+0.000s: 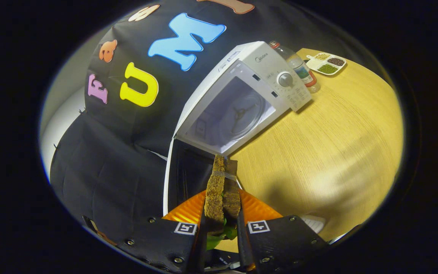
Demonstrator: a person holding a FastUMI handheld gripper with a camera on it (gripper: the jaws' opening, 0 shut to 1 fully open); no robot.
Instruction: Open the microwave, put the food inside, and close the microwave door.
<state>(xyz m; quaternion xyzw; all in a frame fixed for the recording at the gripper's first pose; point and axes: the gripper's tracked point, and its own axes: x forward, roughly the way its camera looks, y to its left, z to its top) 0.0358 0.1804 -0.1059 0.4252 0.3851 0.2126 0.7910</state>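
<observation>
the microwave door already stood open, my fingers were clenched on the sandwich above the orange plate, so loading and closing remained.

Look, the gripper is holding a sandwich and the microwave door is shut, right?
Not quite. In the gripper view the gripper does hold the sandwich between its fingers, but the microwave door is swung open, with the empty cavity just ahead.
</observation>
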